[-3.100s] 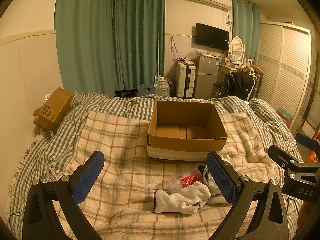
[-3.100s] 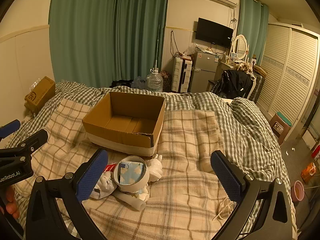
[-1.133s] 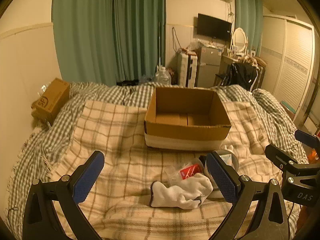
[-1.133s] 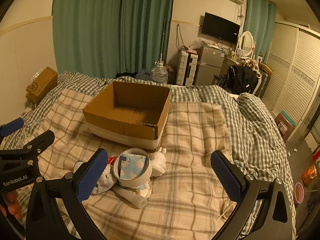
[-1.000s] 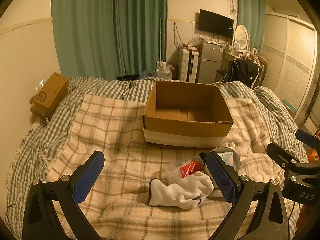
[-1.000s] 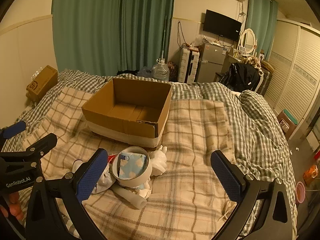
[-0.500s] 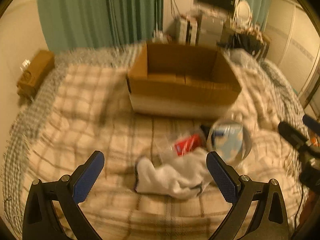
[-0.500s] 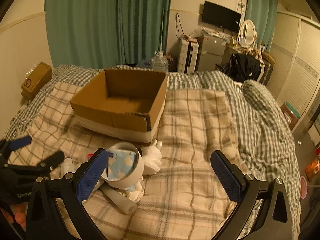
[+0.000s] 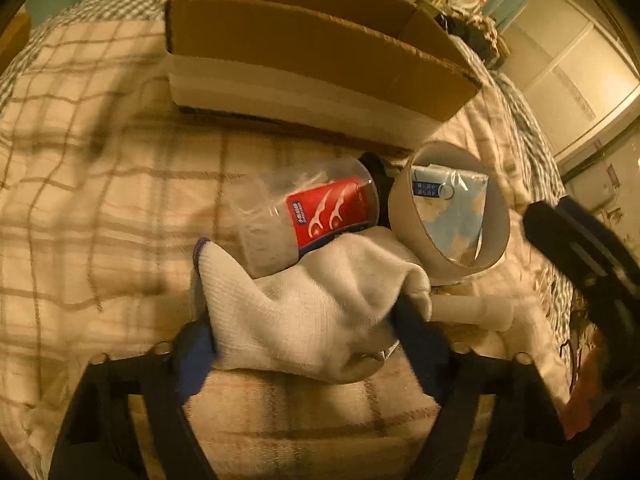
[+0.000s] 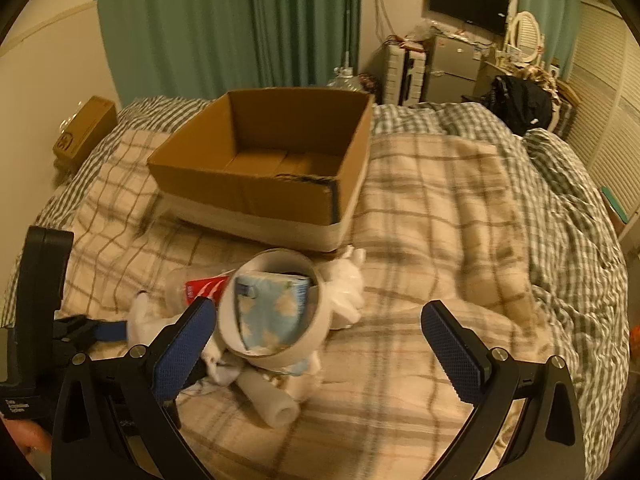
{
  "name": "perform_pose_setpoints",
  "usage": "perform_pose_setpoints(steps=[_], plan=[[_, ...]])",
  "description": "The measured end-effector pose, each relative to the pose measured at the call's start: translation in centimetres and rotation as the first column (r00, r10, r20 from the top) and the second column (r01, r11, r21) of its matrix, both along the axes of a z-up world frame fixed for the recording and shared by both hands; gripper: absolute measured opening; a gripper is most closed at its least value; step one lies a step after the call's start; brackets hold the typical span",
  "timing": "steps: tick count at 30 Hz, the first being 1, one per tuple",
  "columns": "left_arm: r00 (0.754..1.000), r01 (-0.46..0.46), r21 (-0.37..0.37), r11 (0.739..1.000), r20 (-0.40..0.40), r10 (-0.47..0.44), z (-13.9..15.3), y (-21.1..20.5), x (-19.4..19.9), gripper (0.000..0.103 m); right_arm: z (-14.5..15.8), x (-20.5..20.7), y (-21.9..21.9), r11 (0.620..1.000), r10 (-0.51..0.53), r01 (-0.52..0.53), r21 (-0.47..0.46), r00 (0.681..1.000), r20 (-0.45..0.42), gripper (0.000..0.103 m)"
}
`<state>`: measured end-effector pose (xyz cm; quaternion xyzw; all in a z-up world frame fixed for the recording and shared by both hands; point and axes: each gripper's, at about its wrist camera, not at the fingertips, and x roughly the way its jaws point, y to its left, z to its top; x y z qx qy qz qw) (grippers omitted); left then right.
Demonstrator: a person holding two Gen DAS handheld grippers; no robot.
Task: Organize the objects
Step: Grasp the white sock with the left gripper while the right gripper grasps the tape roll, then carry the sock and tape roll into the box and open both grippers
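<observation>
A white sock (image 9: 312, 312) lies on the plaid blanket in front of an open, empty cardboard box (image 9: 320, 52). My left gripper (image 9: 308, 344) has its blue pads on both sides of the sock and pinches it. Behind the sock lie a clear floss-pick tub with a red label (image 9: 316, 216), a wide cardboard ring holding a blue tissue pack (image 9: 452, 216) and a white tube (image 9: 472, 312). My right gripper (image 10: 320, 344) is open and empty, hovering over the ring (image 10: 276, 308) and the tube (image 10: 272, 404). The box (image 10: 272, 164) stands just beyond.
A small brown parcel (image 10: 84, 128) sits at the bed's left edge by the wall. Green curtains, a fridge and a wardrobe stand behind the bed. A checked duvet (image 10: 560, 208) covers the right side.
My left gripper has dropped forward and down onto the pile and narrowed around the white sock. My right gripper has moved a little closer to the ring and stays open.
</observation>
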<state>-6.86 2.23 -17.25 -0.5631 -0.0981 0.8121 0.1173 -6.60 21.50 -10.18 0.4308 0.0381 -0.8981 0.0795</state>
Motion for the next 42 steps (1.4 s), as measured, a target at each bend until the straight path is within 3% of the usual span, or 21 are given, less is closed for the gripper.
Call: perform_pose_setpoints(steps=[2, 4, 6, 15, 19, 22, 29, 36, 42], plan=[[0.999, -0.011, 0.016, 1.0, -0.03, 0.012, 0.9, -0.7, 0.3, 0.053, -0.2, -0.2, -0.5, 1.0, 0.011, -0.011, 0.006, 1.0, 0.007, 0.103], [0.997, -0.036, 0.046, 0.998, -0.069, 0.039, 2.2, -1.8, 0.7, 0.039, -0.3, -0.4, -0.9, 1.0, 0.018, -0.019, 0.008, 1.0, 0.016, 0.103], [0.994, -0.058, 0.059, 0.997, -0.091, 0.063, 3.2, -3.2, 0.8, 0.037, -0.4, -0.6, -1.3, 1.0, 0.023, -0.023, 0.007, 1.0, 0.021, 0.103], [0.977, -0.085, -0.015, 0.996, -0.199, 0.08, 5.6, -5.5, 0.8, 0.022, -3.2, -2.4, -3.7, 0.998, 0.055, -0.059, 0.031, 0.992, 0.11, 0.102], [0.973, -0.075, -0.032, 0.997, -0.22, 0.066, 6.0, -5.2, 0.8, 0.022, -4.7, -3.2, -4.1, 0.997, 0.03, -0.041, 0.07, 0.988, 0.149, 0.081], [0.973, -0.067, -0.033, 0.997, -0.224, 0.058, 6.1, -5.2, 1.1, 0.021, -4.5, -2.8, -3.8, 0.997, 0.032, -0.041, 0.06, 0.99, 0.14, 0.081], [0.953, -0.06, -0.034, 0.998, -0.298, 0.047, 9.7, -4.6, 2.8, 0.014, -0.6, -0.6, -3.4, 0.998, 0.026, -0.03, 0.062, 0.998, 0.057, 0.081], [0.908, -0.063, -0.043, 0.997, -0.417, 0.039, 15.0, -4.1, 4.3, 0.013, 5.2, 2.4, -2.8, 0.999, 0.026, -0.024, 0.033, 0.998, -0.058, 0.081], [0.87, -0.077, -0.058, 0.995, -0.491, 0.039, 18.9, -4.0, 3.0, 0.013, 10.2, 2.9, -2.7, 0.999, 0.043, -0.041, 0.013, 0.988, -0.151, 0.081]])
